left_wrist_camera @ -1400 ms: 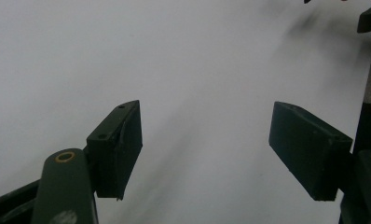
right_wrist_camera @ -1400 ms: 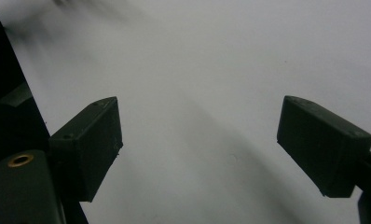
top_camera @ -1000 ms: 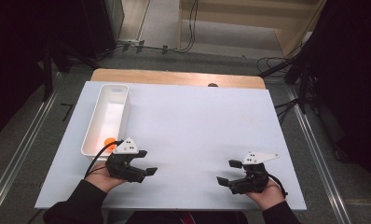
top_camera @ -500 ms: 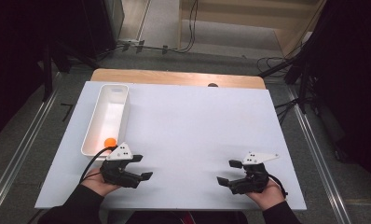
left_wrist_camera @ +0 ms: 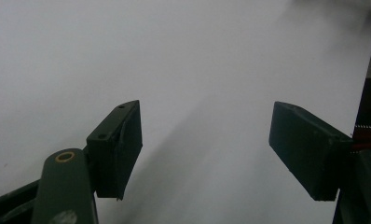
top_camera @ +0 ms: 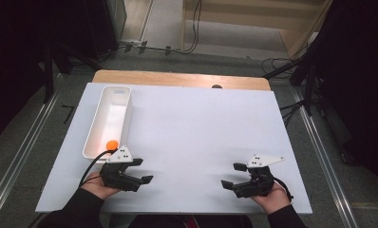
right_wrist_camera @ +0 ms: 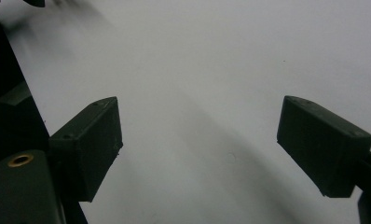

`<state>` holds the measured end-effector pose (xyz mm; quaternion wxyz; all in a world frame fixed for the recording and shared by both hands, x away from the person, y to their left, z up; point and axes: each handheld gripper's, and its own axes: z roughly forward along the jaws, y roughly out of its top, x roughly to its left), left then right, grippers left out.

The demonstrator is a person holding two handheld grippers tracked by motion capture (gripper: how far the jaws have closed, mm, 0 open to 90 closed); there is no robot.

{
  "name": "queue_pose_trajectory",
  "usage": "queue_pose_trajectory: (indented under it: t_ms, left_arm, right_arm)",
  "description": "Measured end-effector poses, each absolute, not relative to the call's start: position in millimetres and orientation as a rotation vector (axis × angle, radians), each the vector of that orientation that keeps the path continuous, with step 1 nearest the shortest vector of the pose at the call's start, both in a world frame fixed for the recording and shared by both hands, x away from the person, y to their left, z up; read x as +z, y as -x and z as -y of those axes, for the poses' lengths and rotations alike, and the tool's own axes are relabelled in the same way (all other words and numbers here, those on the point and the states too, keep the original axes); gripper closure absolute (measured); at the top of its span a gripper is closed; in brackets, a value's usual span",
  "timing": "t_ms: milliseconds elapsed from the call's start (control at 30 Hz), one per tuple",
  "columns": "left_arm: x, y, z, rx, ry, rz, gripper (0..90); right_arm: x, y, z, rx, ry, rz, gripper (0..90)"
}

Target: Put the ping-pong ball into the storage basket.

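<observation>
Both hands wear dark long sleeves [top_camera: 78, 209]. Left gripper [top_camera: 138, 171] and right gripper [top_camera: 234, 175]: matte black bodies, blocky rectangular jaw pads [left_wrist_camera: 116, 149] with small screw holes, brass-ringed pivot holes [left_wrist_camera: 65, 156]. Each carries a pale three-cornered plate [top_camera: 120, 154] dotted with holes. A black cable [top_camera: 93, 163] loops off the left gripper.

Two tongs rest on one white tabletop [top_camera: 192, 128]: the left tongs [top_camera: 140, 171] and the right tongs [top_camera: 233, 175]. Just beyond the left tongs stands one white tray [top_camera: 115, 97], with one orange ball [top_camera: 111, 144] in it.
</observation>
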<state>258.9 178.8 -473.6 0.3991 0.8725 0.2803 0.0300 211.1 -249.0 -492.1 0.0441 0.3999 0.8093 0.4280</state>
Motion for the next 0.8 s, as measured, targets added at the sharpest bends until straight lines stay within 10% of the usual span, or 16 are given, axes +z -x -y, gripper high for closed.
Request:
queue_pose_trajectory:
  t_ms: [800]
  left_arm:
    - [-478.0, -260.8, -180.2, 0.049, -2.242, -0.689, 23.7]
  right_arm:
    - [-492.3, -210.3, 249.1, 1.306, -1.219, -2.477, 12.7]
